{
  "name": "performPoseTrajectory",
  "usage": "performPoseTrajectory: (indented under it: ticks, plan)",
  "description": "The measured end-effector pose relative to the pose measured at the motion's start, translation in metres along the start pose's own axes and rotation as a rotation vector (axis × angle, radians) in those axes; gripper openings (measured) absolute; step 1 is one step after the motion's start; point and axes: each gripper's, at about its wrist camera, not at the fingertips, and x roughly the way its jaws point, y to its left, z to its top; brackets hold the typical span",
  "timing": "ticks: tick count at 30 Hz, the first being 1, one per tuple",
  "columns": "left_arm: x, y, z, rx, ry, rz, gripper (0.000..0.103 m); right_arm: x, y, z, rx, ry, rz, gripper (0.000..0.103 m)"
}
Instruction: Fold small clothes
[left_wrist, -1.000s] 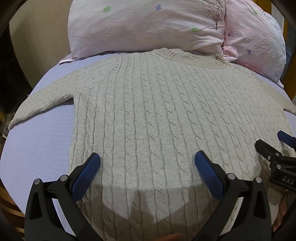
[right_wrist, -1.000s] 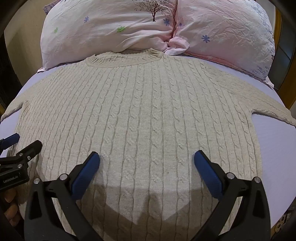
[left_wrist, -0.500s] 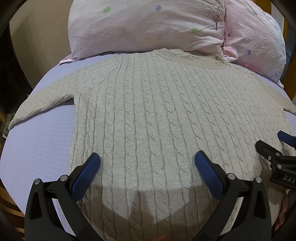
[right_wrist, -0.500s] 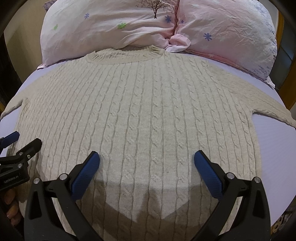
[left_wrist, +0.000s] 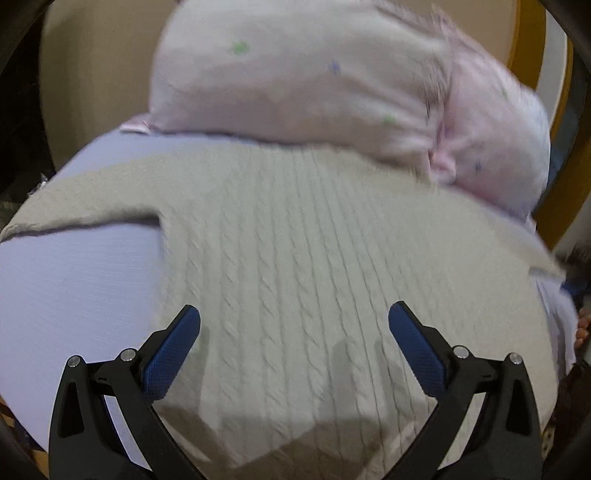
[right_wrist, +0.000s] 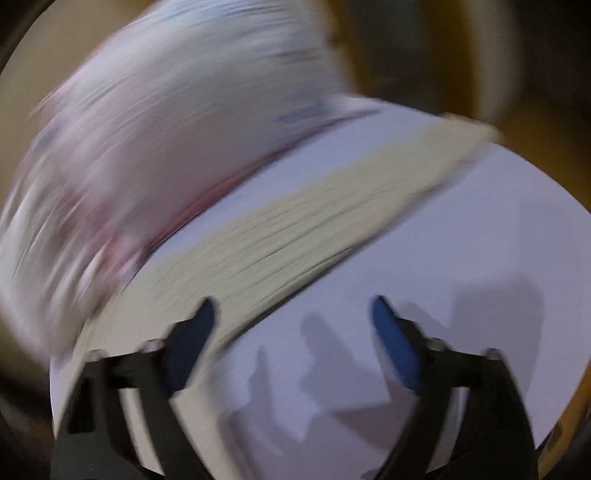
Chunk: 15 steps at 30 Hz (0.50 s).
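Observation:
A beige cable-knit sweater (left_wrist: 295, 258) lies flat, front up, on a lilac bed sheet (left_wrist: 74, 288), sleeves spread out. My left gripper (left_wrist: 293, 328) is open and empty, hovering over the sweater's lower body near its left edge. In the blurred right wrist view, my right gripper (right_wrist: 293, 321) is open and empty above the bare sheet (right_wrist: 461, 240), with the sweater's right sleeve (right_wrist: 295, 229) running diagonally just beyond its left finger.
Two pink flowered pillows (left_wrist: 314, 74) lie at the head of the bed, touching the sweater's collar; they also show in the right wrist view (right_wrist: 166, 129). A wooden bed frame (left_wrist: 532, 37) stands at the far right.
The right gripper has swung fast to the right, off the sweater's body toward the right sleeve. The left gripper has shifted left and the view is blurred. Both stay open.

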Motion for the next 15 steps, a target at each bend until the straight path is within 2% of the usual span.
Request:
performPoseTrajectory:
  ticks: [2,3,5,8,10,13,15]
  plan:
    - [-0.008,0.014,0.008,-0.034,-0.052,-0.014,0.102,0.018,-0.027,0.025,0.103,0.023,-0.016,0.068]
    - [-0.009,0.019,0.011,-0.046,-0.066,-0.022,0.102,0.029,-0.044,0.039,0.17,0.039,-0.002,0.064]
    - [-0.015,0.037,0.019,-0.08,-0.102,-0.025,0.102,0.034,-0.053,0.055,0.213,0.02,0.0,0.061]
    - [-0.021,0.065,0.031,-0.131,-0.134,0.05,0.102,0.042,-0.073,0.078,0.316,0.0,0.063,0.054]
    - [-0.022,0.09,0.037,-0.181,-0.136,0.088,0.102,0.046,-0.087,0.086,0.385,-0.024,0.093,0.042]
    - [-0.026,0.128,0.035,-0.269,-0.165,0.102,0.102,0.052,-0.106,0.09,0.436,-0.036,0.113,0.008]
    - [-0.029,0.154,0.032,-0.336,-0.193,0.077,0.102,0.041,-0.102,0.089,0.384,-0.071,0.09,0.007]
